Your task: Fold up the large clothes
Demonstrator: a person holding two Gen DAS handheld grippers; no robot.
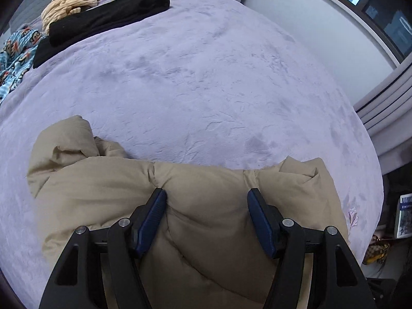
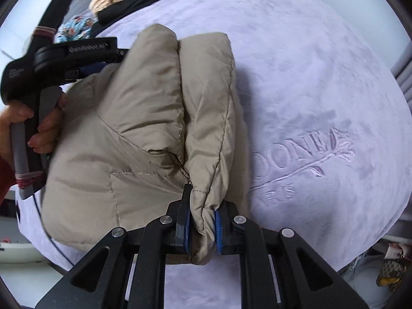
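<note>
A puffy beige jacket (image 1: 103, 180) lies bunched on the near part of a purple bed blanket (image 1: 206, 77). My left gripper (image 1: 207, 206) points down at it with its jaws wide. A thick bulge of the jacket fills the gap, and both blue pads (image 1: 154, 211) press into it. In the right wrist view the jacket (image 2: 134, 118) is folded over on itself. My right gripper (image 2: 202, 221) is shut on a thin rolled edge at its near end. A person's hand (image 2: 43, 128) holds the left gripper's handle at the jacket's far left side.
A folded black garment (image 1: 108, 18), a striped tan garment (image 1: 72, 2) and a blue cartoon-print cloth (image 1: 18, 54) lie at the far left of the bed. Embroidered lettering (image 2: 303, 154) marks the blanket to the right. A window (image 1: 373, 5) and the bed's edge are on the right, with a patterned bag (image 2: 391, 273) below.
</note>
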